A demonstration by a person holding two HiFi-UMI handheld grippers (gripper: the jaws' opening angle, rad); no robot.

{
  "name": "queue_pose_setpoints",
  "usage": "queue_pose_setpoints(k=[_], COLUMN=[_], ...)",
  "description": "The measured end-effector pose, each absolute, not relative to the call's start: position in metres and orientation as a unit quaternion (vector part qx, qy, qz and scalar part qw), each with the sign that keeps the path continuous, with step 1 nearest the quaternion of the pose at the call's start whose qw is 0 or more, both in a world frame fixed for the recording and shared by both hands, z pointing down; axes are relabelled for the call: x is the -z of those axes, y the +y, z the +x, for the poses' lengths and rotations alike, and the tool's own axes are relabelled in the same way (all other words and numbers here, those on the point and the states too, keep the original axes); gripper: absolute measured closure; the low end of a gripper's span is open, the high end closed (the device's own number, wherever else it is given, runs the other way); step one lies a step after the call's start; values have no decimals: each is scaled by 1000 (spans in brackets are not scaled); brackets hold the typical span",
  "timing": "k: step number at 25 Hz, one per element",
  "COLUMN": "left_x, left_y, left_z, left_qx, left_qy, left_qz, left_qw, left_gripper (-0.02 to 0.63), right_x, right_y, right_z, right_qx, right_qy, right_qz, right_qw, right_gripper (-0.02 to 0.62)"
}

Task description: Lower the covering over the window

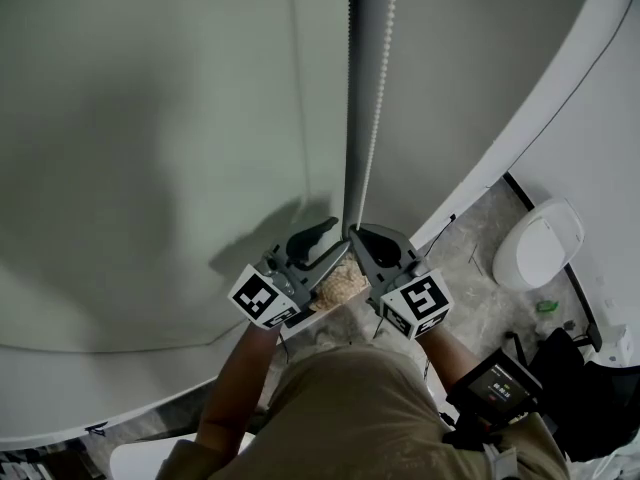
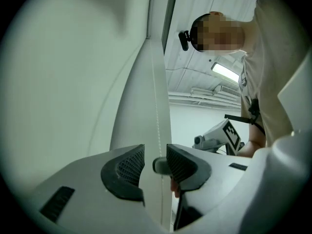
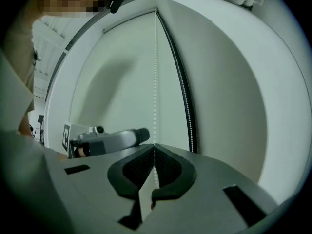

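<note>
The right gripper (image 3: 155, 152) has its two dark ribbed jaws pressed together on the white beaded pull chain (image 3: 155, 82). The chain rises straight up from the closed tips and a short length shows below them. A second run of beads hangs further right, along a dark vertical frame strip (image 3: 181, 87).

The left gripper (image 2: 155, 161) stands with its jaws apart. The same chain (image 2: 157, 106) passes down through the gap between the pads, and neither pad presses on it. The rounded tip of the right gripper shows just behind that gap.

From the head view both grippers meet at the foot of the chain (image 1: 378, 98), the left gripper (image 1: 338, 236) just beside the right gripper (image 1: 354, 232), their tips almost touching. The pale grey roller blind (image 1: 150, 118) fills the flat surface ahead of the tools and to the left of the chain. How far down it hangs cannot be told.
</note>
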State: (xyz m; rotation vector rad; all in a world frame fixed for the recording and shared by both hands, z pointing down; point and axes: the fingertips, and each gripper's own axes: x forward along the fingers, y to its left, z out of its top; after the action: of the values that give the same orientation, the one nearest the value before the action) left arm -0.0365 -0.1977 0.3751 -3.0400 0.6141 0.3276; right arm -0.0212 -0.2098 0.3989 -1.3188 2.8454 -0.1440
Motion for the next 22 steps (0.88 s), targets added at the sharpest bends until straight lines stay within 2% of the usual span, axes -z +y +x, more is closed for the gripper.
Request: queue_pose_setpoints(k=[8,10,12,22], left_x=[-343,-345,-348,-385], left_y=[-202,-202,-198,-194], left_z=[-2,-7,-12,-24], left_qx=[-73,-79,-96,-88], left_qy=[218,232,226,224], left_qz=[-972,-968,-968,-970], left_qw=[49,45,42,16], left_gripper=[476,553,579,586], right_x=[-429,-432,-433,-466], right_y=[-199,-195,-192,-178], right_z=[-31,-34,-36,-44], right_qx=[96,101,104,139], right_qy=[916,919,922,928], right_qz=[-389,-381,-372,-343], right_qw=[-12,-13,-11,-45], right_gripper=[589,589,589,588])
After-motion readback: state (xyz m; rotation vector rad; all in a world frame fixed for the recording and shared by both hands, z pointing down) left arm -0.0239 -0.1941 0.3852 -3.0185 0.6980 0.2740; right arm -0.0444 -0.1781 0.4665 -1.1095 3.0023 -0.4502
